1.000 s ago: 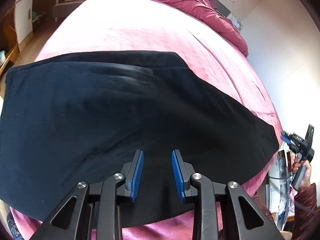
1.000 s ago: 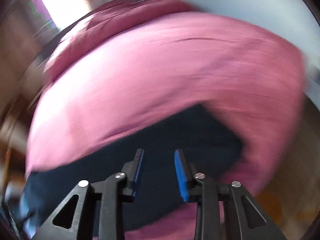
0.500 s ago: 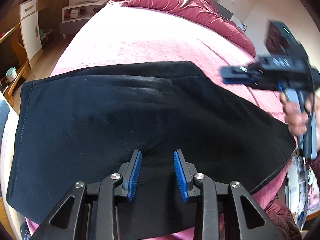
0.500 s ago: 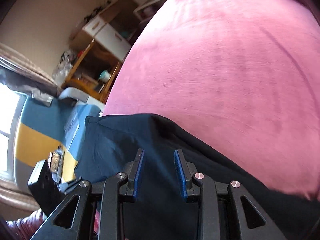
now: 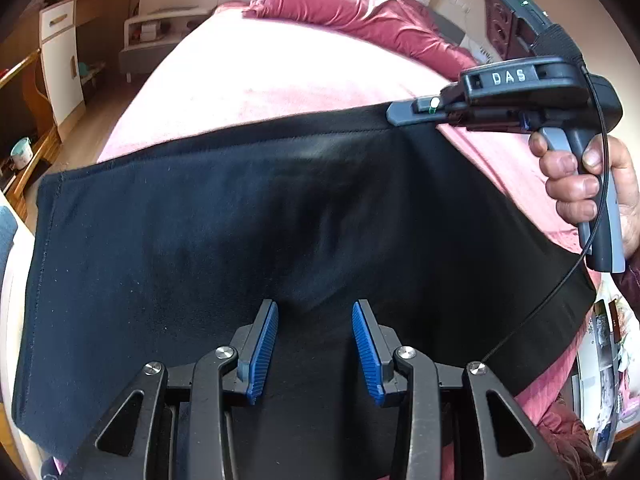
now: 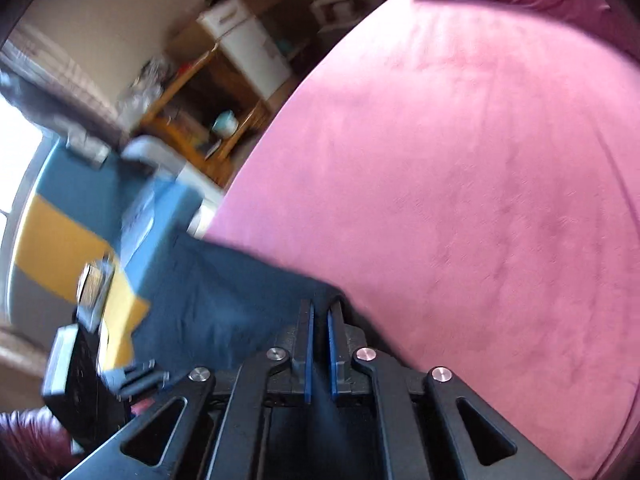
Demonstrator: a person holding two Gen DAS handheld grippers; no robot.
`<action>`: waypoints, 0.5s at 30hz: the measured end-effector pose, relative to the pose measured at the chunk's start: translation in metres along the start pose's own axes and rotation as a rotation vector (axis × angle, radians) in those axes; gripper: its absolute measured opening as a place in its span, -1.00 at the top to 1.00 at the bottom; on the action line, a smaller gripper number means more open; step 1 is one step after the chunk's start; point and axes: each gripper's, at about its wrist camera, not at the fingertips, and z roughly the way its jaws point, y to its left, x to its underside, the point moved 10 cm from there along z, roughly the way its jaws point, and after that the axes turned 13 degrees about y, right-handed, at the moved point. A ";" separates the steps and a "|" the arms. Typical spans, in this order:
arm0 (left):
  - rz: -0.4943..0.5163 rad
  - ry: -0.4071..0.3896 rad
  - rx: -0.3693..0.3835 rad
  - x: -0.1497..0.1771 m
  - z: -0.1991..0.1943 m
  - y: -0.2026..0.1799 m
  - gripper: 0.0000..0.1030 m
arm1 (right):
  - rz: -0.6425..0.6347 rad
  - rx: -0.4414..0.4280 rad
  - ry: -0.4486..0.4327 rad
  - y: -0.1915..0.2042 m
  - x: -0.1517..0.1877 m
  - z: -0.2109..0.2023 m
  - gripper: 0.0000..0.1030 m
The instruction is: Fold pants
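Dark navy pants (image 5: pixel 248 224) lie flat across the near end of a pink bed (image 5: pixel 280 68). My left gripper (image 5: pixel 314 312) is open and empty, hovering over the pants' near part. My right gripper (image 6: pixel 319 312) is shut on the far edge of the pants (image 6: pixel 224 300); cloth shows between its blue pads. In the left wrist view the right gripper (image 5: pixel 400 114) reaches in from the right, with the hand behind it, and pinches the pants' far right corner.
A crumpled maroon duvet (image 5: pixel 360 12) lies at the head of the bed. Wooden shelves and a white cabinet (image 5: pixel 60 52) stand left of the bed. A blue and yellow cushioned seat (image 6: pixel 80 216) is by the bed's foot corner.
My right gripper swung in from the right to the pants' far edge and closed on it. My left gripper stayed open over the pants, drifting slightly back.
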 end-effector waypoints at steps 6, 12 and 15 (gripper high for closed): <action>-0.025 0.036 -0.007 -0.004 0.014 0.007 0.23 | 0.041 0.039 0.056 -0.017 0.001 0.044 0.89; -0.009 0.013 -0.011 -0.008 0.005 0.001 0.22 | 0.117 -0.012 -0.068 -0.024 0.012 -0.006 0.53; -0.034 -0.016 -0.026 -0.007 -0.002 0.000 0.16 | 0.112 -0.010 -0.104 -0.016 0.032 -0.023 0.53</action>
